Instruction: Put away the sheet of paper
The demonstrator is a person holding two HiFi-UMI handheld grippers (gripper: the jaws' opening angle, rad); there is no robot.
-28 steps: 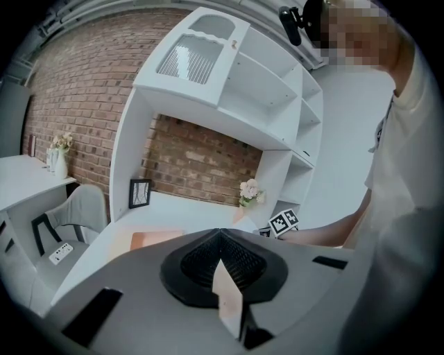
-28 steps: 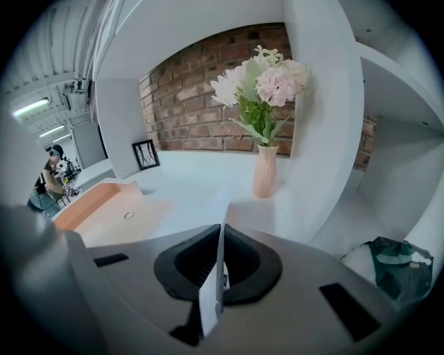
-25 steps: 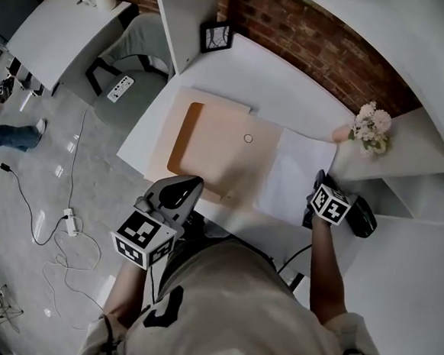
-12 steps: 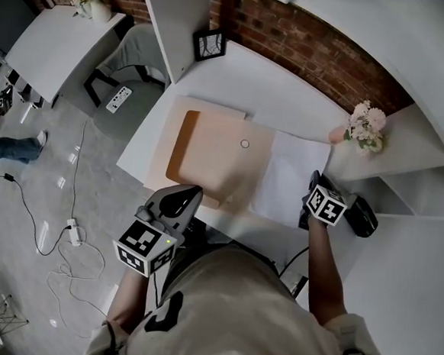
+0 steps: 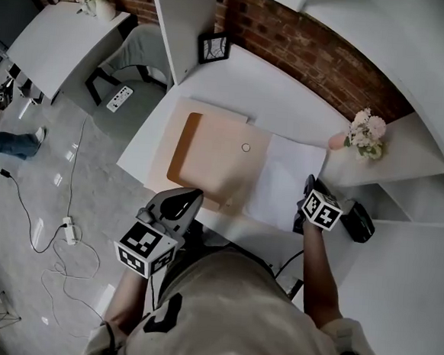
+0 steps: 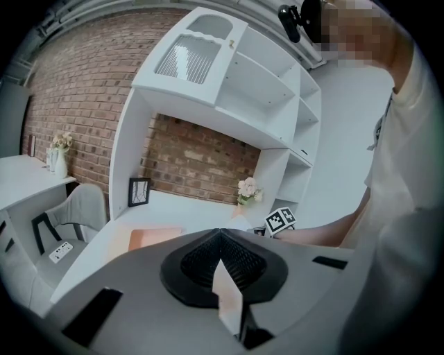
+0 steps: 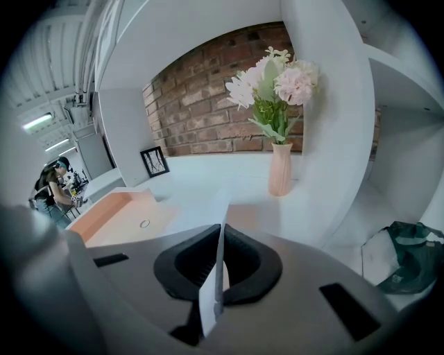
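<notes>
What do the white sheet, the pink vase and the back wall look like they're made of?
White sheet: paper, matte, thin enough to show as a bare edge where the right gripper pinches it.
Pink vase: probably ceramic, possibly plastic; smooth with a soft sheen.
Back wall: red brick, rough, with pale mortar lines between courses.

The sheet of paper (image 5: pixel 287 178) and the table (image 5: pixel 281 101) are white, the folder (image 5: pixel 216 153) pale peach with a darker orange panel, the brick wall (image 5: pixel 309 46) red-brown. Pale pink and white flowers (image 5: pixel 369 129) fill a pink vase (image 7: pixel 281 170). The left tongs (image 6: pixel 222 260) and right tongs (image 7: pixel 218 267) are grey and black, and the cube (image 5: pixel 144 245) on each bears black-and-white square markers.
</notes>
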